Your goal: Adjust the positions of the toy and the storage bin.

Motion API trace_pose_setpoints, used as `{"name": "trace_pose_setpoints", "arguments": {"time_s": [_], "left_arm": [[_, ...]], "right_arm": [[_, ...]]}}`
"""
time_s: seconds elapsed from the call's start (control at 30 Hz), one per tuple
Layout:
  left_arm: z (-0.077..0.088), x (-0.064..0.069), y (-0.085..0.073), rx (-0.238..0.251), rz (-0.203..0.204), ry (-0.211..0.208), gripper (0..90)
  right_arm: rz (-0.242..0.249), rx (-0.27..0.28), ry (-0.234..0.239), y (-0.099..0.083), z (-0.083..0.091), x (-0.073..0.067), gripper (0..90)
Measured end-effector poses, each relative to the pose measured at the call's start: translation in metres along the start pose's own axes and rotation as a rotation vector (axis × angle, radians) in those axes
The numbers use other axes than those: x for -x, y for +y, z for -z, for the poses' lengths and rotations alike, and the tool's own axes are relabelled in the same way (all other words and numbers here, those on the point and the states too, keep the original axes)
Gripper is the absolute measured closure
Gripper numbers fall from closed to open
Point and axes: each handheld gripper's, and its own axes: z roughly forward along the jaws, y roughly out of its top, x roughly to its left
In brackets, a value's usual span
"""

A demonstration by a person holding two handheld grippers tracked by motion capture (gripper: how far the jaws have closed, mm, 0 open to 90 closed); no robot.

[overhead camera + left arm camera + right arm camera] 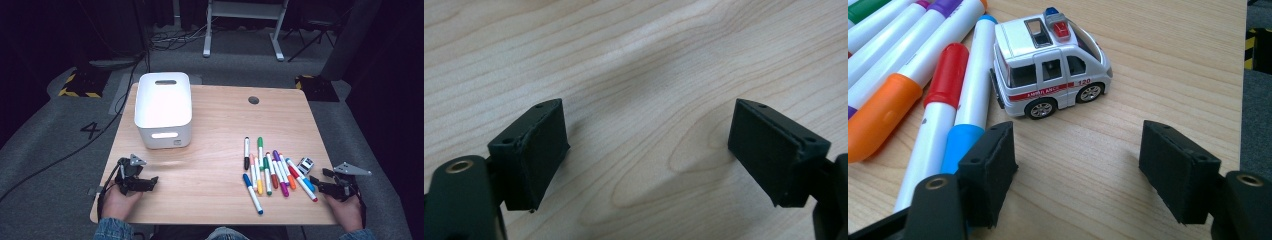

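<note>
Wooden table (210,165) — right claw (1078,170) gapes near toy ambulance (1050,62).

Place: a recording room or lab, not a home.
Table (210,115): one light wooden desk that stands alone on grey carpet (45,150), with a round cable hole (253,100) near its far edge.
Floor marks: a painted number "4" (90,130) beside the left edge of the table, and black-and-yellow hazard tape (80,85) beyond both far corners.
Cables (125,85): black cables run over the carpet from the far left corner.
Background: dark curtains around the room, and the white legs of a frame (242,30) behind the table.
</note>
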Motion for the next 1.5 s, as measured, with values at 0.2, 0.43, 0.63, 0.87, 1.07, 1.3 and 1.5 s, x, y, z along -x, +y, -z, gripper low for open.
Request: {"name": "trace_pose_setpoints", "arguments": {"time_s": [0.2, 0.43, 0.63, 0.87, 1.07, 1.3, 1.5], "left_arm": [[0.008, -0.010, 0.000, 0.048, 0.049, -0.071, 31.2], [0.051, -0.020, 0.021, 0.207, 0.091, -0.092, 34.7], [0.076, -0.026, 0.040, 0.260, 0.091, -0.065, 34.8], [0.099, -0.030, 0.073, 0.315, 0.062, -0.029, 38.8], [0.097, -0.043, 0.091, 0.326, 0.097, -0.008, 41.4], [0.084, -0.055, 0.118, 0.334, 0.107, -0.013, 42.0], [0.061, -0.065, 0.130, 0.268, 0.136, 0.024, 47.2]], "right_arm": [[0.000, 0.001, 0.002, 0.000, 0.000, 0.000, 31.5], [0.000, -0.001, 0.006, 0.000, 0.000, -0.001, 31.6], [0.000, -0.002, 0.008, 0.000, 0.000, -0.001, 31.6], [0.001, -0.002, 0.010, 0.000, 0.000, -0.001, 31.6], [0.001, -0.002, 0.010, 0.000, 0.000, 0.000, 31.6], [0.000, -0.002, 0.008, 0.000, 0.000, -0.001, 31.5], [0.000, -0.002, 0.007, 0.000, 0.000, -0.001, 31.6]]}}
